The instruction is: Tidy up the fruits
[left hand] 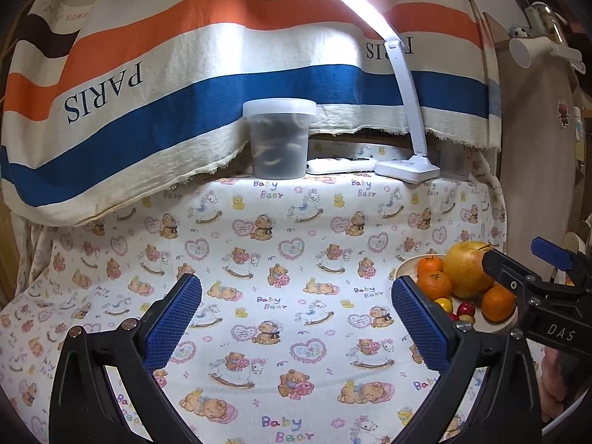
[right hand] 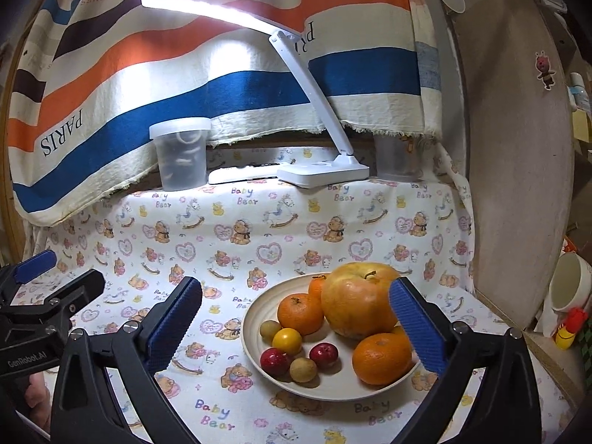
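Your right gripper (right hand: 296, 329) is standing with its jaws spread wide and nothing pressing on the pads, and it is hovering just in front of the plate (right hand: 255, 318) of fruit. Your left gripper (left hand: 296, 325) is likewise gaping wide and empty, and it is facing bare cloth, with the plate off to its right side.

So the right hand is the nearer one: the fruit is lying straight ahead of it and slightly below. The big yellow fruit (right hand: 359, 301) is sitting at the back of the plate, roughly round, so it is offering no long axis to line up with. One tangerine (right hand: 381, 357) is lying close to the right pad (right hand: 416, 327), another tangerine (right hand: 299, 312) is resting against the big fruit's left side, and the small fruits (right hand: 296, 355), red and yellowish, are clustering at the plate's near left. A third tangerine seems to be peeking from behind, though it is mostly hidden.

You are working over a tablecloth (right hand: 222, 236) printed with bears. Along the back a lidded tub (right hand: 181, 155) and a desk lamp (right hand: 322, 174) are standing under a striped hanging cloth (right hand: 148, 74), well apart from the plate, and a mug (right hand: 569, 285) is sitting off to the right.
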The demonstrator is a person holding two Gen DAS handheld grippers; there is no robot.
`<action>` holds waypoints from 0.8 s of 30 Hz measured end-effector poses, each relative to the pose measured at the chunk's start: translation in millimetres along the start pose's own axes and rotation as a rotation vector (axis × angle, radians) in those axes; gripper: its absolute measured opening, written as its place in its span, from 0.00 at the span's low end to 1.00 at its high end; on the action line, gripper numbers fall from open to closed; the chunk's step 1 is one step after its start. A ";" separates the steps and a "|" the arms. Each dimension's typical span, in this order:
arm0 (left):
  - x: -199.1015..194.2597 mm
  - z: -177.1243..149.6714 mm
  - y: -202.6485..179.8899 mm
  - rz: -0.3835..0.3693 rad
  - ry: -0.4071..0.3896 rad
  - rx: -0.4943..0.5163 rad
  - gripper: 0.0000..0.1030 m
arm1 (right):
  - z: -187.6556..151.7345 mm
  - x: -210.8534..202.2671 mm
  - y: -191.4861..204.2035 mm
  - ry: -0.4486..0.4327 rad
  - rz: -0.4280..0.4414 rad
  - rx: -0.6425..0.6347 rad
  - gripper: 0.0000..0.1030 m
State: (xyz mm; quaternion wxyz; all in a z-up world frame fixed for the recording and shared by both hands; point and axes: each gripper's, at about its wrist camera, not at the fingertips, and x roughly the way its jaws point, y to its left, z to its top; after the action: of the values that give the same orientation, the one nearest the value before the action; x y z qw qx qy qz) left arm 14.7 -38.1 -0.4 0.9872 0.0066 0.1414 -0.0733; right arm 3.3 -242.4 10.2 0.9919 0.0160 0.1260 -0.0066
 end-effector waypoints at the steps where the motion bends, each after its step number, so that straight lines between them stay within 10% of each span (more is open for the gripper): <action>1: -0.3 0.0 -0.4 0.000 -0.001 0.002 0.99 | 0.0 0.2 -0.2 0.001 -0.001 0.001 0.99; 24: -0.4 1.9 0.7 0.006 0.006 0.020 0.99 | -0.3 1.2 4.9 0.011 -0.001 -0.025 0.99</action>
State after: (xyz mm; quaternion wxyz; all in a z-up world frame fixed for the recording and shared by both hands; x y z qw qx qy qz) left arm 15.0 -37.4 1.5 0.9869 0.0171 0.1438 -0.0716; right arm 4.4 -237.6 9.7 0.9913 0.0036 0.1317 -0.0055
